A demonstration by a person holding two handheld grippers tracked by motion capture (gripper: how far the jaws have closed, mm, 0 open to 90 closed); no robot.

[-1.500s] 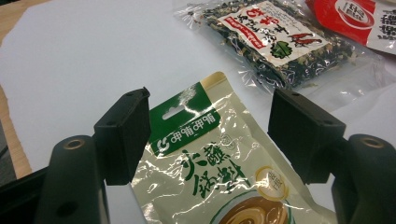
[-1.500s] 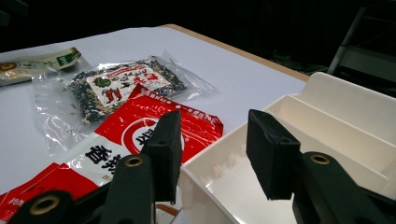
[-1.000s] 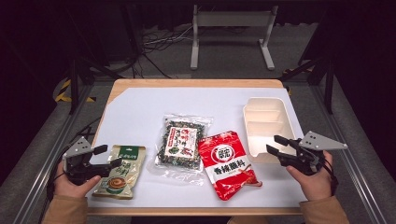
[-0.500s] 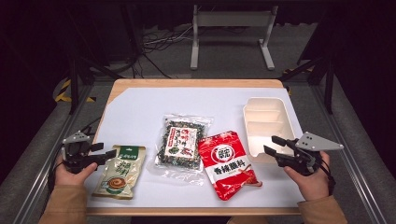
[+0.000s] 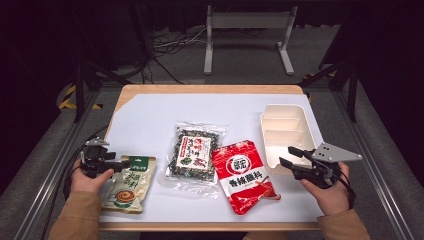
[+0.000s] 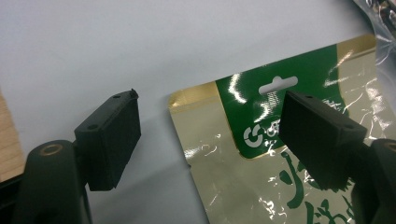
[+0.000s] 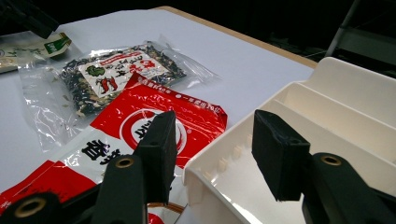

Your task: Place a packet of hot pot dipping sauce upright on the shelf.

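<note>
From the high view we see three food bags lying flat on the white surface: a green and gold bag at the left, a clear bag of dark bits in the middle, and a red bag next to it. One white tray sits at the right, and nothing is in it. We are given no job, so we guess the bags should go into the tray. If so, nothing is done yet and all three bags are left. We hold our left gripper at the top of the green and gold bag and our right gripper by the near end of the tray.

In the left gripper view, our two jaws stand wide apart, with the bag's top left corner between them. They hold nothing.

In the right gripper view, our jaws are apart too, and the near corner of the tray sits between them. The red bag lies just beside the tray.
</note>
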